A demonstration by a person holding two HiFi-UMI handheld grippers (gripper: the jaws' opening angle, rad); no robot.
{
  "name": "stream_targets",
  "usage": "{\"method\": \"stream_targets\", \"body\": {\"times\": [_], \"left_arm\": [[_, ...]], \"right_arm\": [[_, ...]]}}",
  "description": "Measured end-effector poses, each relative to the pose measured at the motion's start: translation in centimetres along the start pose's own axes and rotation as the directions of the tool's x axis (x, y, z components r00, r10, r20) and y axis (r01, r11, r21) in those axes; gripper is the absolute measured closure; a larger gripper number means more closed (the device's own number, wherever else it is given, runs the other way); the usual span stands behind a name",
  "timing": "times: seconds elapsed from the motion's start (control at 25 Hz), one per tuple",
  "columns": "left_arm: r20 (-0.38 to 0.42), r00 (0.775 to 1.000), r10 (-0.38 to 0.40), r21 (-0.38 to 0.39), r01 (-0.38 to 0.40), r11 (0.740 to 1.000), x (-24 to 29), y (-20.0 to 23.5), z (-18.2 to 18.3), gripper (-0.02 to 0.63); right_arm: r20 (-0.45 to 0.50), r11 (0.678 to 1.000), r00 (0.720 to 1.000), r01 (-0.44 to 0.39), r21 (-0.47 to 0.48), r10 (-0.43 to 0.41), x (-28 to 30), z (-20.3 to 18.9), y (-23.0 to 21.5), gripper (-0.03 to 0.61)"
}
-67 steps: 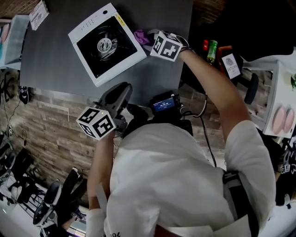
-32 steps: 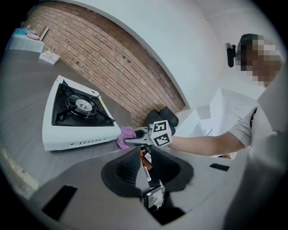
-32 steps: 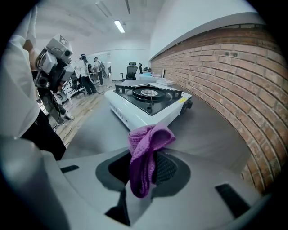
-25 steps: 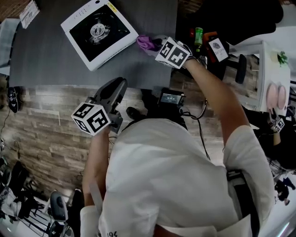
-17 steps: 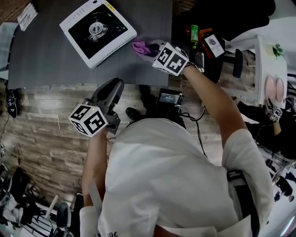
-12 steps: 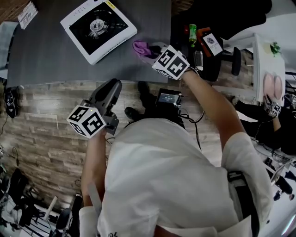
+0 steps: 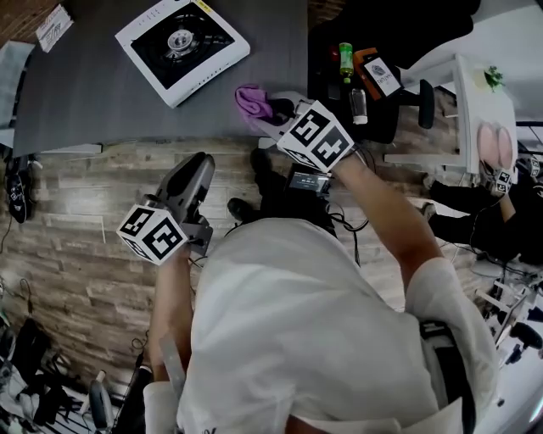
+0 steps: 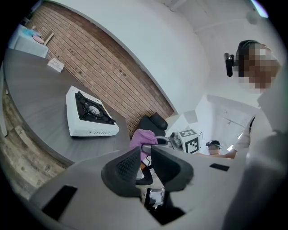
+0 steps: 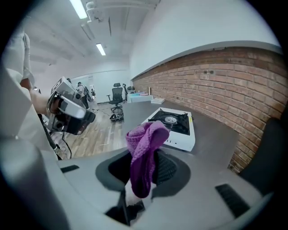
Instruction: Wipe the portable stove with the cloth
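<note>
The white portable stove (image 7: pixel 182 38) with a black burner top sits on the grey table (image 7: pixel 93 102), far left of centre. My right gripper (image 7: pixel 265 114) is shut on a purple cloth (image 7: pixel 253 102) and holds it over the table's near right corner, apart from the stove. In the right gripper view the cloth (image 9: pixel 146 139) sticks up from between the jaws, with the stove (image 9: pixel 173 121) beyond it. My left gripper (image 7: pixel 193 176) hangs over the wooden floor, off the table's near edge. Its jaws (image 8: pixel 145 155) are shut with nothing between them.
Right of the table stands a dark cart (image 7: pixel 373 102) with a green bottle (image 7: pixel 345 51) and other items. A white table (image 7: pixel 484 102) is farther right. A brick wall (image 9: pixel 225 76) runs behind the grey table. A card (image 7: pixel 55 25) lies at its far left corner.
My right gripper has drawn back with the cloth from beside the stove toward the table's near right corner. The left gripper has stayed low over the floor.
</note>
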State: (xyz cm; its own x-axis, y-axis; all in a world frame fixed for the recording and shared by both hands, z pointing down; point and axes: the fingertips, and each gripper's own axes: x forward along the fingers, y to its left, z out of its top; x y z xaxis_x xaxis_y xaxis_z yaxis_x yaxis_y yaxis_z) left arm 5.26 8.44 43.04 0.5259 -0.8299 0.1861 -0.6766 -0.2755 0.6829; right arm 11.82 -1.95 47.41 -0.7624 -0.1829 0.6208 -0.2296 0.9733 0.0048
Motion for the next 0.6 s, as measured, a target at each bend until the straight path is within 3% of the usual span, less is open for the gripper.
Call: {"method": "stream_targets", "body": {"times": [0.16, 0.6], "left_arm": [[0.017, 1.0, -0.005, 0.0, 0.005, 1.0, -1.5, -0.7, -0.4, 0.546], [0.122, 0.992, 0.036, 0.05, -0.042, 0.998, -3.9, -3.7, 1.9, 0.546]], "right_arm": [[0.069, 0.998, 0.996, 0.049, 0.039, -0.052, -2.3, 1.2, 1.6, 0.471], [0.245, 0.985, 0.966, 0.04, 0.171, -0.081, -8.2, 5.0, 2.2, 0.47]]}}
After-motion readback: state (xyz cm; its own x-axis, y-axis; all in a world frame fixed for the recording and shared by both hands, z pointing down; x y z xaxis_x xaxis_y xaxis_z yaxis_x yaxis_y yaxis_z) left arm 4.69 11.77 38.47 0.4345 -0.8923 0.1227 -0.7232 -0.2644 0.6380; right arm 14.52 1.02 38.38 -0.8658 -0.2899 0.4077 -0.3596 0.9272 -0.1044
